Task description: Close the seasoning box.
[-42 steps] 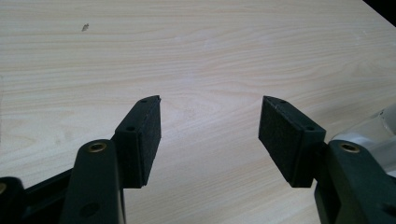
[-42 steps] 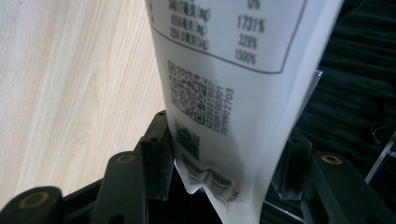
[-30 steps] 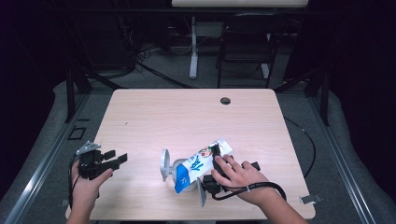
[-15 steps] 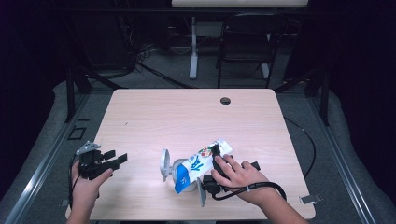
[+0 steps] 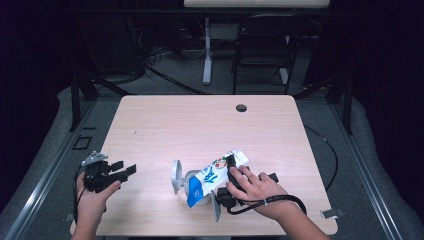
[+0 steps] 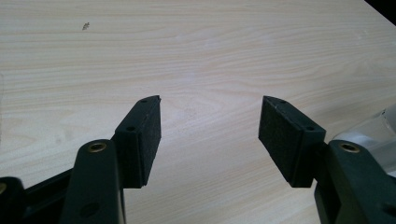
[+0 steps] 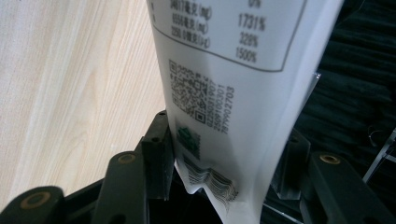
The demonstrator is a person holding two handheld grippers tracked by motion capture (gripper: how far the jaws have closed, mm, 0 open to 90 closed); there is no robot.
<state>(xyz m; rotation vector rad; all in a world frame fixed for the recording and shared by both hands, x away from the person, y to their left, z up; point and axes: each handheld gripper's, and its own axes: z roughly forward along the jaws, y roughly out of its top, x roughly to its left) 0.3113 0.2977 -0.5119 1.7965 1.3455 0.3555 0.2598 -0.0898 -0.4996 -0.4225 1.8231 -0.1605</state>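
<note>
A white and blue printed pouch lies slanted near the table's front edge, resting on a shiny clear holder with round end plates. My right gripper is shut on the pouch's white end, under the person's hand. In the right gripper view the pouch, with its QR code and nutrition table, runs up between the jaws of my right gripper. My left gripper is held at the front left, well apart from the pouch. Bare wood shows between the open pads of my left gripper.
The light wooden table has a round cable hole at the back. A black cable trails from the right gripper. A chair and a desk leg stand beyond the table. The holder's edge glints at the right.
</note>
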